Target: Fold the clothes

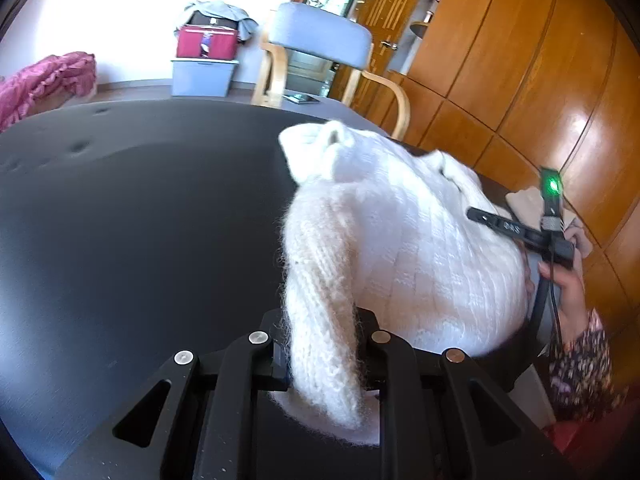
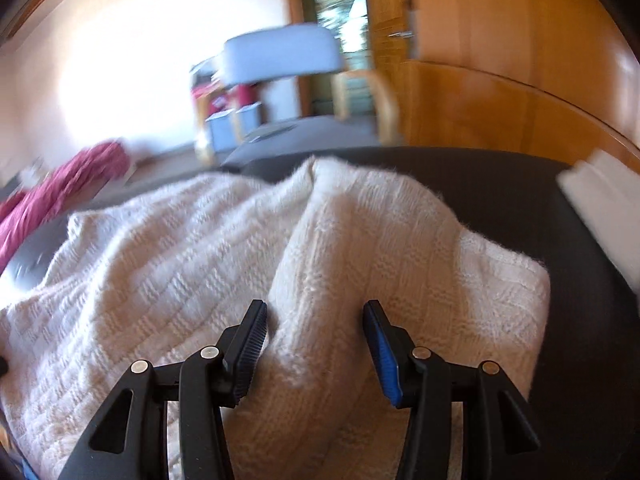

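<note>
We hold a white knitted sweater (image 1: 400, 240) on a dark table (image 1: 120, 220), one claw at each side. The left claw (image 1: 324, 360) is drawn narrow and pinches a fuzzy strip of knit, probably a sleeve or hem, which passes between its jaws and hangs out below them; the rest of the sweater lies bunched ahead and to the right of this claw, and the right claw (image 1: 512, 228), carried in a hand (image 1: 568, 284), shows beyond it at the far right. In its own view the right claw (image 2: 316, 344) stands at a middling width with a raised ridge of sweater (image 2: 320, 260) between its fingers; the left pad (image 2: 252, 344) lies against the fabric, but we cannot tell whether both pads press it, so its grip is uncertain. Cloth spreads away left and ahead of this claw, with bare table (image 2: 580, 300) to its right. The fold appears barely begun. We judge the main risks to be these: the loose knit could slide from the left pinch if pulled hard, the right claw could lose its ridge, and uneven pulling could drag the sweater into a crooked heap.
</note>
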A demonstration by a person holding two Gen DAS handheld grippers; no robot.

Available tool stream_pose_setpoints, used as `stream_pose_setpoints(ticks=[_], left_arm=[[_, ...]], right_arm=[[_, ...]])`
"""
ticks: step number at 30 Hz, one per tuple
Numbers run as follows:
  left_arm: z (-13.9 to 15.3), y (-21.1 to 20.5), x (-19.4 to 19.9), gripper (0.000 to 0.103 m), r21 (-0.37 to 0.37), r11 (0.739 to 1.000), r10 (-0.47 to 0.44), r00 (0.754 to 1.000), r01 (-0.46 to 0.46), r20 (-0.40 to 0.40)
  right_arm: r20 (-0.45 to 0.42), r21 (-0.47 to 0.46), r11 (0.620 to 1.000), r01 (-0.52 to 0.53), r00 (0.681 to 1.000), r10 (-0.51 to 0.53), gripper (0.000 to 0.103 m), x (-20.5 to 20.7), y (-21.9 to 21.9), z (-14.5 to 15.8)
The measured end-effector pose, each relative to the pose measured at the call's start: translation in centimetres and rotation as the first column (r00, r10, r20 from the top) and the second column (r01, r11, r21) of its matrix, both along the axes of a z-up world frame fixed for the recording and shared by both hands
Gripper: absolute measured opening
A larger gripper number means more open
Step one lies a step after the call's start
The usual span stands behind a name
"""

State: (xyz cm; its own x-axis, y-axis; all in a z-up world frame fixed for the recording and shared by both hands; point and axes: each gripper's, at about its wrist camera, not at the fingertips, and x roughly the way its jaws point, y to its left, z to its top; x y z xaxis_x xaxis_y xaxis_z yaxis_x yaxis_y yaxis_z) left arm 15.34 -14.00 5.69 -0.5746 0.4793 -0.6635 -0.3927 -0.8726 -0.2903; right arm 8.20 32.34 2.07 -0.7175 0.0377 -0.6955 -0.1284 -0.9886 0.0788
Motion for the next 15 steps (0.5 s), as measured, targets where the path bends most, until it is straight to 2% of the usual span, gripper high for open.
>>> stream_pose_setpoints(ticks=[5, 9, 12, 15], left_arm=[[0.3, -1.0, 2.6, 0.019, -0.065, 0.998, -0.018, 0.999, 0.015, -0.039], [0.5, -1.7, 3.8, 0.019, -0.068, 0.997, -0.042, 0.998, 0.039, -0.042], [1.0, -2.8, 3.6, 0.024, -0.068, 0.997, -0.021, 0.999, 0.018, -0.043], [2.2, -4.8, 2.9, 0.035, -0.013, 1.000, 0.008, 0.999, -0.008, -0.034]], right_arm=[[0.072, 0.066, 0.983, -0.171, 0.983, 0.167, 0.050, -3.2, -5.1, -0.9], [0.102, 0.171, 0.947, -0.272, 0.961, 0.258, 0.053, -4.3, -9.1, -1.2], [0.102, 0.196, 0.926, -0.323, 0.946, 0.308, 0.054, -4.2, -10.7, -1.4], [0.094, 0.193, 0.919, -0.343, 0.939, 0.331, 0.055, -3.7, -10.9, -1.4]])
